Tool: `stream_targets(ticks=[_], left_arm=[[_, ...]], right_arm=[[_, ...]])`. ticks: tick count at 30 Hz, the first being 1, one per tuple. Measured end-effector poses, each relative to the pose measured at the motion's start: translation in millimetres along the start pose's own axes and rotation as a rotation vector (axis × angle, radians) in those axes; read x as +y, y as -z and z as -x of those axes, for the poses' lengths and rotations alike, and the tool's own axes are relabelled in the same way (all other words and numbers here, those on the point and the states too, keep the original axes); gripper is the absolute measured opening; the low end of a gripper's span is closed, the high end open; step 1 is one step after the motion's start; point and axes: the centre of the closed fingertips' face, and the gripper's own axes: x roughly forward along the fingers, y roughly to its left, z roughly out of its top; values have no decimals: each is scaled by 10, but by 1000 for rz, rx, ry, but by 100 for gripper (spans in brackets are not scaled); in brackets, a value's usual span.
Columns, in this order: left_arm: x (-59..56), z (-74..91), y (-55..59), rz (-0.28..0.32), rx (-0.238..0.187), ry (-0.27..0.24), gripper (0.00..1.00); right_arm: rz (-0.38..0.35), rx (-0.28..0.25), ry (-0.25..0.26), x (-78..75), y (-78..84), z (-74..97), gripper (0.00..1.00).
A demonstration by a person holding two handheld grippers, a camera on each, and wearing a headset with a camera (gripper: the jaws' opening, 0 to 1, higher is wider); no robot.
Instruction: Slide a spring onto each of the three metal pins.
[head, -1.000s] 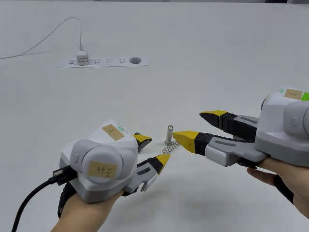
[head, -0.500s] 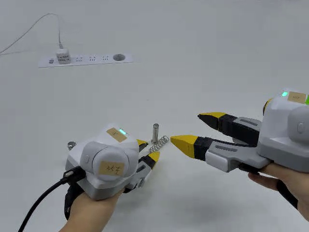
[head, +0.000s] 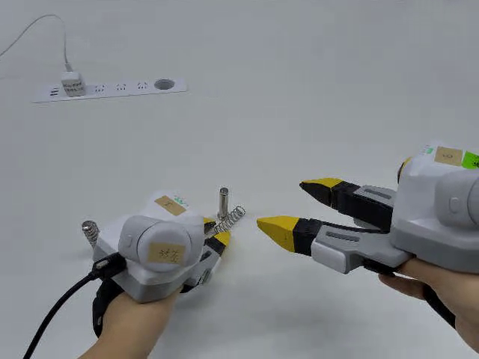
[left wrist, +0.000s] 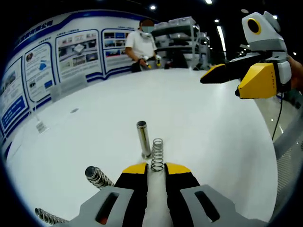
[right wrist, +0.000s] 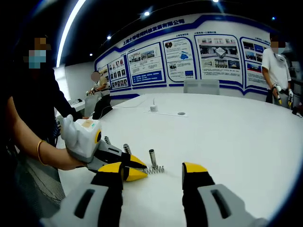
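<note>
The broad white counter (head: 299, 112) carries everything here. Over its right side a person holds the right gripper (head: 280, 203), a grey-white body with black jaws and yellow tips. Its jaws are spread wide with nothing between them, aimed left toward the work.

The left gripper (head: 217, 230) sits low in front. Its yellow tips are pinched almost together on the near end of a small steel coil spring (head: 228, 219).

The spring's long axis runs straight on from the jaws, away from the hand and tilted slightly up. Its free end points past the foot of a bare steel pin (head: 223, 203), just to that pin's right. I cannot tell whether coil and pin touch. The pin stands upright on the counter, long axis vertical, top end uncovered.

In the left gripper view the spring (left wrist: 157, 154) points dead ahead beside the pin (left wrist: 143, 139).

Just left of the left gripper stands a second pin wrapped in a spring (head: 90, 232).

Far back on the left lies a white power strip (head: 112, 90) with one white plug (head: 72, 84) in it.
</note>
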Motion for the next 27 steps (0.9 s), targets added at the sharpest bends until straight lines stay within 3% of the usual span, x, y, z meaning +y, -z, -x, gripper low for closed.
stream_targets(ticks=[16, 23, 27], left_arm=[[-84, 0, -4, -25, -2, 39, 10], [-113, 90, -71, -15, -23, 61, 10], [-124, 175, -176, 8, -61, 72, 10]], right_arm=[[-28, 2, 12, -14, 5, -6, 51], [-49, 0, 15, -19, -7, 0, 51], [-54, -6, 8, -7, -35, 0, 51]])
